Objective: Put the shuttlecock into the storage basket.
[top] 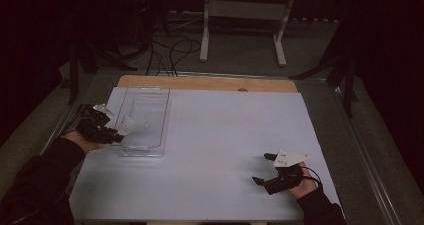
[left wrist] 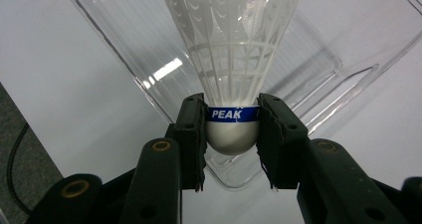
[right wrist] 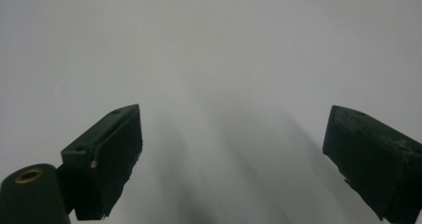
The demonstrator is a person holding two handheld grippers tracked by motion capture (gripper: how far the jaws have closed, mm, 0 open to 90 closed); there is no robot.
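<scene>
A white shuttlecock (left wrist: 231, 59) with a blue band marked PEAK is clamped by its rounded cork between the jaws of my left gripper (left wrist: 231, 137), which is shut on it. In the high view that gripper (top: 119, 133) and the shuttlecock (top: 126, 125) hang at the left wall of a clear plastic tray (top: 150, 152), skirt pointing over the tray. The tray's ribbed floor (left wrist: 318, 59) lies under the skirt. My right gripper (top: 263, 168) rests near the table's front right, jaws wide apart; its own view has its pads (right wrist: 117, 154) over bare white table with nothing between them.
The white table sheet (top: 225, 135) has a wooden strip (top: 210, 82) along its far edge. Beyond it stand a white frame's legs (top: 205, 45) and cables (top: 170, 55) on the grey floor. Dark stands flank both sides.
</scene>
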